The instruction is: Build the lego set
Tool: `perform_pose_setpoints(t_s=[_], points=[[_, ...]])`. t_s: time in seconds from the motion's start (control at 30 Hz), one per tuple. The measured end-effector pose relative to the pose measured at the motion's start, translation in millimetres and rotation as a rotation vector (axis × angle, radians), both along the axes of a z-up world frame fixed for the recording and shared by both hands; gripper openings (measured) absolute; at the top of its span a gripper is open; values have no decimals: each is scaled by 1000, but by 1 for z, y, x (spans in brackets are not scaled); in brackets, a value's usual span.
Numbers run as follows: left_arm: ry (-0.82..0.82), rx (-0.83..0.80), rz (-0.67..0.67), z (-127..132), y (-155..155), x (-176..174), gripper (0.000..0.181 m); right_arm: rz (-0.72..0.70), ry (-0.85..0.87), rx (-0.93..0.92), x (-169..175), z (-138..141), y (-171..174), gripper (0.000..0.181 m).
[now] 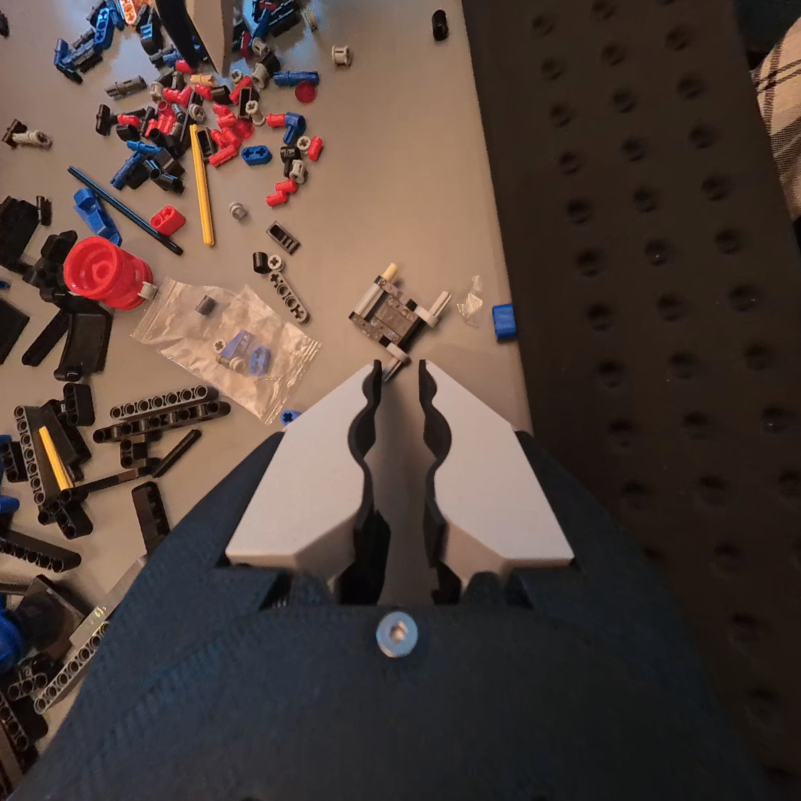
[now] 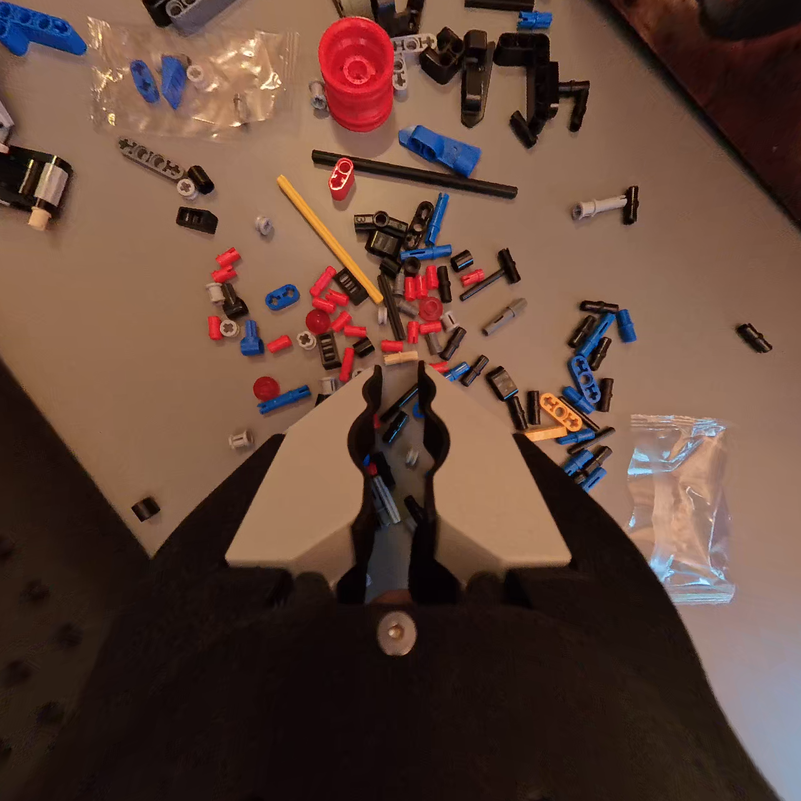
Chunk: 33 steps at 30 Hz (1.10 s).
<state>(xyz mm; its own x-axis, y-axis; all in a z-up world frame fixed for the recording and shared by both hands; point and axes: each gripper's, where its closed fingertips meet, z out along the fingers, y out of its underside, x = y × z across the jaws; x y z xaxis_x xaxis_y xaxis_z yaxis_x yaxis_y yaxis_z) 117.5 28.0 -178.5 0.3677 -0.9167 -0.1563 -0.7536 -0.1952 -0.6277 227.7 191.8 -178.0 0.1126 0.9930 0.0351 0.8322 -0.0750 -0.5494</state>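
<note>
Near the worktop's right edge in the left wrist view, your left gripper (image 1: 399, 367) hangs with its fingers slightly spread and nothing between them, tips just short of the small grey-and-black sub-assembly (image 1: 392, 315). One white pin of that build pokes toward the left fingertip; contact can't be judged. It sits apart from the loose pile, likely parked there so you can reach it cleanly. A blue brick (image 1: 503, 321) lies at the very edge, a scrap of clear plastic (image 1: 471, 299) between the two. Left of the build: a clear bag (image 1: 225, 342) with a few blue bits, then the red wheel hub (image 1: 106, 277). Black beams (image 1: 164, 411) sit lower left.

Right wrist view: your right gripper (image 2: 399, 368) is also slightly parted and empty, over the dense scatter of red, blue and black pins (image 2: 346, 312), tips just before a tan pin (image 2: 401, 358). Probably selecting the next part.

Only this view shows the tan pin close, an orange liftarm (image 2: 559, 411) and an empty bag (image 2: 680, 507) to the right; the sub-assembly is cropped at its left border. Only the left view shows the dark perforated surface (image 1: 650, 303) beyond the worktop edge.
</note>
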Motion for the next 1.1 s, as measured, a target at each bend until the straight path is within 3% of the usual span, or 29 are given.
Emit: perform_pose_setpoints(t_s=[0.23, 0.4, 0.57, 0.8, 0.97, 1.1], points=[[5, 2, 0, 0, 0, -1, 16, -101, 32, -69, -9, -2, 1, 10], [6, 2, 0, 0, 0, -2, 17, -83, 30, -45, -10, -2, 0, 7], [7, 3, 0, 0, 1, -2, 17, -108, 24, -45, -13, -1, 4, 17], [6, 0, 0, 0, 0, -3, 18, -112, 38, -49, -17, -2, 3, 0], [0, -2, 7, 1, 1, -5, 20, -107, 64, -48, -13, -1, 4, 0], [-3, 3, 13, 3, 2, -5, 22, -108, 119, -67, -3, 10, 4, 10]])
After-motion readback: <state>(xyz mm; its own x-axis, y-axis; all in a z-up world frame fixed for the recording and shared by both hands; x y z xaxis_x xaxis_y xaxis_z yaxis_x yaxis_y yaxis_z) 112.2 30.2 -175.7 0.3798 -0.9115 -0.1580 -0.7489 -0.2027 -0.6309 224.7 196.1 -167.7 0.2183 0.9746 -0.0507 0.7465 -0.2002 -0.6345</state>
